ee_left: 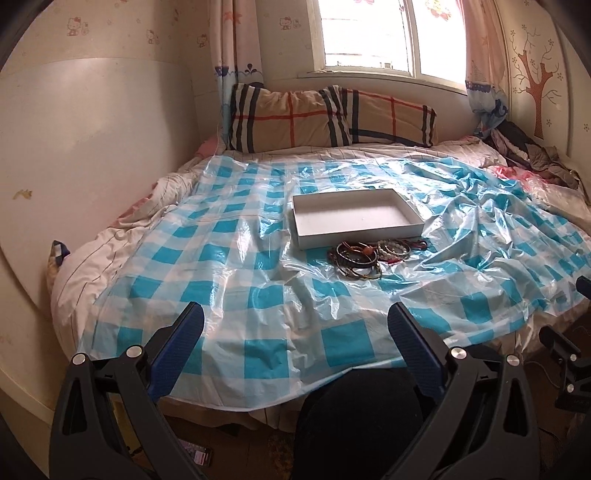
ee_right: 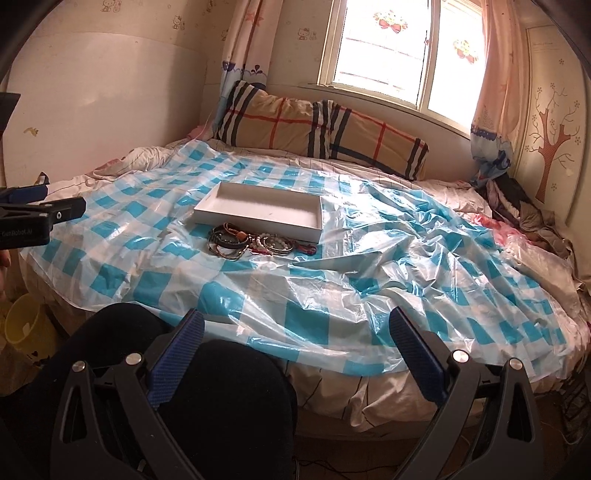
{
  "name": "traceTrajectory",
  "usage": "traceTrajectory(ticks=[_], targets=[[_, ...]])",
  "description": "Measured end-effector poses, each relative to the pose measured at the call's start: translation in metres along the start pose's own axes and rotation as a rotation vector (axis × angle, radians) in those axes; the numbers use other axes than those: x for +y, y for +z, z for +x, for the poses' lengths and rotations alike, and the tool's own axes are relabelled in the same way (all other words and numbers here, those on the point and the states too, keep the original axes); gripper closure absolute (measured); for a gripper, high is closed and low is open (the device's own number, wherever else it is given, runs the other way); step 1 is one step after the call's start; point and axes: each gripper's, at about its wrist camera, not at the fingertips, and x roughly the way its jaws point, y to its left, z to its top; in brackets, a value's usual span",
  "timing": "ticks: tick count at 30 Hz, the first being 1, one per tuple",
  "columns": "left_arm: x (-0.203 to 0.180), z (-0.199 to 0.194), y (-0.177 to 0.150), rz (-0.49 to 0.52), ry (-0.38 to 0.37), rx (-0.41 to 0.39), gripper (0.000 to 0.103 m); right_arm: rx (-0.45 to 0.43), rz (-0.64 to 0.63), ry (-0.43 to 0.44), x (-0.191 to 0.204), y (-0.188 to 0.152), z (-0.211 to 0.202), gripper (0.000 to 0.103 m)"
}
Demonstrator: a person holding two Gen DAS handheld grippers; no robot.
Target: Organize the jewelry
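We are only starting: both grippers, left gripper [ee_left: 295, 332] and right gripper [ee_right: 295, 332], are hanging released; next, reaching toward the bracelets [ee_left: 373, 256] at 12 o'clock, before the white tray [ee_left: 354, 230].

Pretty clearly a bedroom in someone's home, probably a kid's room. The bed [ee_left: 122, 236] fills most of the space, with two plaid pillows [ee_left: 295, 118] at its head and a blue-and-white checked plastic sheet [ee_left: 236, 266] spread over the covers. Right behind the pillows there's a bright window [ee_right: 402, 51] with cartoon-print curtains [ee_right: 243, 40] on both sides. Cartoon cat wallpaper [ee_left: 75, 26] runs along the wall left of the bed, a tree decal [ee_right: 554, 147] is on the right, and rumpled clothes [ee_right: 524, 210] are piled in that far corner.
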Motion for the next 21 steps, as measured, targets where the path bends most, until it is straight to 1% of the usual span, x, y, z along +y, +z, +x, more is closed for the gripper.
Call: traceTrajectory(ticks=[1,3,5,8,12,15,21], targets=[[0.000,-0.004,-0.002,0.003,-0.009,0.010,0.007,0.007,0.005,0.013,0.000,-0.001,-0.006,0.007],[-0.003,-0.011,-0.011,0.010,-0.003,0.028,0.007,0.029,0.027,0.032,0.002,-0.006,-0.018,0.007],[-0.004,-0.017,-0.019,0.008,-0.002,0.043,0.007,0.046,0.074,0.049,0.005,-0.012,-0.026,0.007],[-0.005,-0.024,-0.027,-0.005,-0.027,0.069,0.007,0.062,0.143,0.085,0.010,-0.022,-0.033,0.007],[-0.006,-0.035,-0.028,-0.005,-0.019,0.056,0.007,0.058,0.123,0.080,0.019,-0.023,-0.037,0.007],[-0.005,-0.043,-0.029,-0.012,-0.015,0.044,0.007,0.037,0.135,0.077,0.018,-0.023,-0.044,0.007],[-0.006,-0.048,-0.029,-0.011,-0.016,0.052,0.007,0.032,0.134,0.081,0.017,-0.023,-0.047,0.007]])
